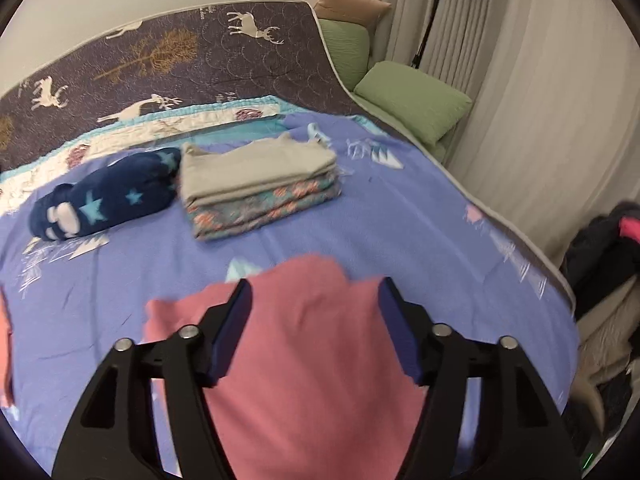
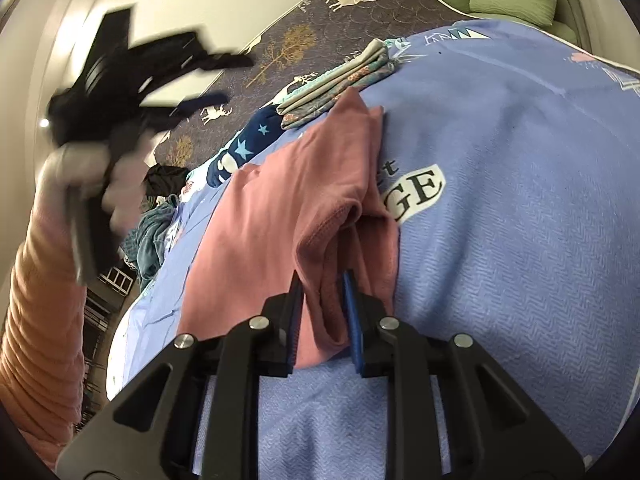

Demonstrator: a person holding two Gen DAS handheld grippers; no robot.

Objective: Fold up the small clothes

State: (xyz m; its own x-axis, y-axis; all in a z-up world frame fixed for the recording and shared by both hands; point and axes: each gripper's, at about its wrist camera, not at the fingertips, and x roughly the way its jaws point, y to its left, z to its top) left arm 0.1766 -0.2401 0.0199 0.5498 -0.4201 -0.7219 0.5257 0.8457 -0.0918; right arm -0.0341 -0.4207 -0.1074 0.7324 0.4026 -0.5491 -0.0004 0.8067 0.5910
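A pink garment [image 1: 312, 360] lies on the blue blanket [image 1: 360, 224] below my left gripper [image 1: 314, 292], which is open above it with nothing between its fingers. In the right wrist view my right gripper [image 2: 322, 280] is shut on a folded edge of the same pink garment [image 2: 260, 232], low over the blanket [image 2: 500, 240]. The left gripper [image 2: 120, 76] shows there blurred, raised at upper left. A stack of folded clothes [image 1: 256, 184], grey on top and patterned below, sits farther back; it also shows in the right wrist view [image 2: 340, 80].
A rolled navy star-print item [image 1: 108, 196] lies left of the stack. Green pillows [image 1: 412, 100] sit by the curtain at right. Dark clothes [image 1: 600, 248] are piled off the bed's right edge. Teal and dark clothes [image 2: 156, 216] lie at the far left of the bed.
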